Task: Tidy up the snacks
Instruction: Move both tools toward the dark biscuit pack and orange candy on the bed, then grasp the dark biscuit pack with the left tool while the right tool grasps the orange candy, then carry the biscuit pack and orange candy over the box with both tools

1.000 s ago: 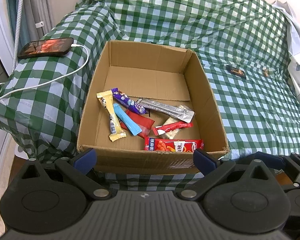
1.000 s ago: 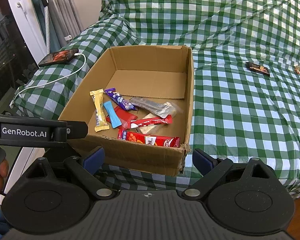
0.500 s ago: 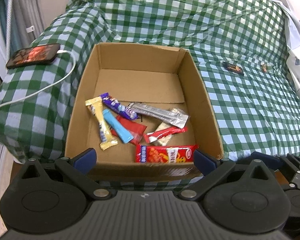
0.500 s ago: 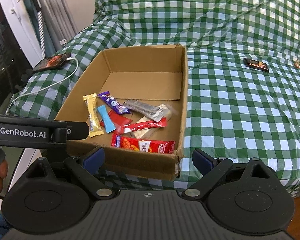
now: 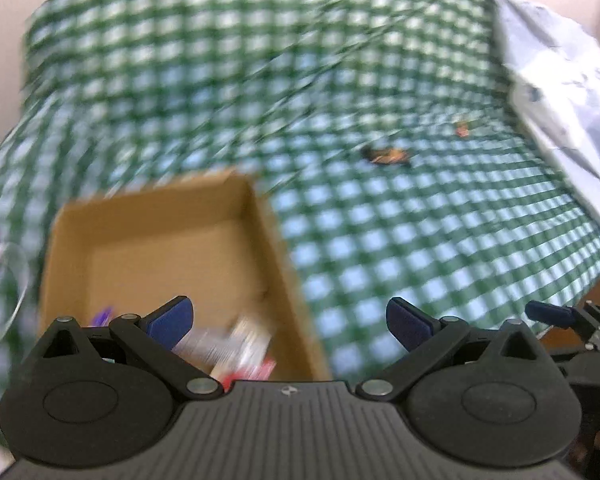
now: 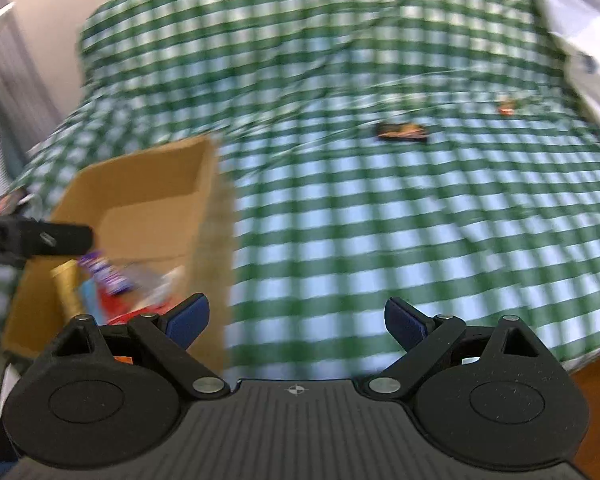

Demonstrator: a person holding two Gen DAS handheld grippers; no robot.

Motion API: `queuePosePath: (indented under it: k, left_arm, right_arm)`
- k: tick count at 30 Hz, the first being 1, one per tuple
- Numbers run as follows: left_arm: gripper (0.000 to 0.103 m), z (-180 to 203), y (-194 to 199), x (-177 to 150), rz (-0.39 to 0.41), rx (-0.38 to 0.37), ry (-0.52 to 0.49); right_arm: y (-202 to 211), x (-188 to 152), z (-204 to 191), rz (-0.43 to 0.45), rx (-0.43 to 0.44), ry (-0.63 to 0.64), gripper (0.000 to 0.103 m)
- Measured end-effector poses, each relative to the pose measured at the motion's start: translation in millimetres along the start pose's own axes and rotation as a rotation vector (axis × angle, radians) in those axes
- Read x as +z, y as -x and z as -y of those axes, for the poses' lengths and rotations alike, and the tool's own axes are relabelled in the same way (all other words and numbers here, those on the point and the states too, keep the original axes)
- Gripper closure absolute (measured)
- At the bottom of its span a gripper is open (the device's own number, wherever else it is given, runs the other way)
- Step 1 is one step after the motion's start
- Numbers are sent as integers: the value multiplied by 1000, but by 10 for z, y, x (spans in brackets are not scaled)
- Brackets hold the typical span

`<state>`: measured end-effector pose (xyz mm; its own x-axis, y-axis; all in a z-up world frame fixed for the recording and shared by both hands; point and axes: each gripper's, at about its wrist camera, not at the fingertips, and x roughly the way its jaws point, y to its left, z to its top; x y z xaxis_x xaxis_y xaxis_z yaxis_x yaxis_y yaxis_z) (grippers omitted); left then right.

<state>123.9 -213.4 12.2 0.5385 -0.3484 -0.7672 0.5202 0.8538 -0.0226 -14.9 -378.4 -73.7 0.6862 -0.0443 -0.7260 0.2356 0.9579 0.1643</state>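
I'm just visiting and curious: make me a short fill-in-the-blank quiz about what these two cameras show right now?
1. The snacks lie in a ____ box.
2. The cloth under it is checked white and ____.
3. The dark wrapper lies ____ the box.
4. Both the left gripper and right gripper hold ____.

Missing words: cardboard; green; outside; nothing

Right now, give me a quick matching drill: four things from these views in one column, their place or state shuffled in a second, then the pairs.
1. cardboard box
2. dark snack packet
3. small orange candy
4. right gripper

A. open, holding nothing
B. loose on the checked cover, farthest right
C. holds several snack packets
D. loose on the checked cover, between the box and the candy

Pairs: 1-C, 2-D, 3-B, 4-A
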Motion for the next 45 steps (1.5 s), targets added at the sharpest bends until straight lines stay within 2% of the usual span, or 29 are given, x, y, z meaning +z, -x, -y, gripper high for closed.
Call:
queuePosePath:
  k: [3, 6, 8, 10, 13, 17, 20, 23, 24, 25, 26, 27, 28, 29, 30, 33, 37, 40, 45]
  left_arm:
    - [0, 270, -327, 462, 35, -61, -107]
    - [0, 581, -797, 943, 71, -107, -211]
    - [0, 809, -1220, 1236, 79, -145, -276]
    - [0, 1029, -1706, 1467, 52, -190, -334]
    - [0, 1370, -2590, 1724, -13, -238, -406]
    - [0, 1634, -3564, 1925, -80, -260, -432]
    - [1, 1739, -4033, 1973, -68, -263, -477]
    - [1, 1847, -4378, 2021, -76, -265, -513]
    - [7, 1876, -4459, 2026, -74, -270, -522]
    - [15, 1882, -4513, 2019, -76, -282, -529]
    - [35, 1905, -4563, 2004, -85, -267, -546]
    - [45, 1924, -4597, 1989, -90, -249, -566]
    - [50, 1905, -4604, 1980, -92, -259, -556]
    - [58, 1869, -4591, 1991, -104, -283, -526]
    - [60, 1833, -4573, 2010, -120, -294, -501]
    - [61, 1702, -4375, 1998, -129, -322, -423]
    - [61, 1572, -3906, 1891, -120, -350, -373]
    - [61, 1472, -3428, 1717, -96, -354, -348]
    - [61, 1202, -2607, 1379, -59, -293, -221]
  right_arm:
    - [-134, 157, 643, 37, -88, -32, 8]
    - [-319, 455, 1447, 91, -170, -71, 6]
    - [-468, 805, 2013, 142, -213, -96, 5]
    - [-706, 1212, 2486, 207, -257, -118, 4]
    - [-1313, 1763, 3149, 272, -305, -158, 4]
    - [-2366, 2356, 3782, 282, -362, -206, 5]
    - [-3102, 2607, 4134, 285, -422, -297, 7]
    - [-3656, 2781, 4326, 286, -457, -328, 7]
    - [-3808, 2821, 4381, 282, -471, -331, 7]
    - [-3973, 2873, 4430, 257, -466, -338, 10]
    - [-4101, 2896, 4476, 231, -450, -332, 13]
    - [-4189, 2896, 4490, 213, -451, -311, 20]
    - [-4278, 2869, 4477, 188, -475, -275, 30]
    - [-4270, 2817, 4413, 219, -490, -228, 46]
    - [-4245, 2769, 4362, 244, -467, -195, 78]
    - [-4020, 2622, 4240, 237, -455, -208, 84]
    - [-3523, 2310, 4006, 238, -333, -244, 86]
    - [-3045, 2003, 3652, 254, -247, -220, 87]
    - [-2358, 1501, 3072, 275, -159, -251, 87]
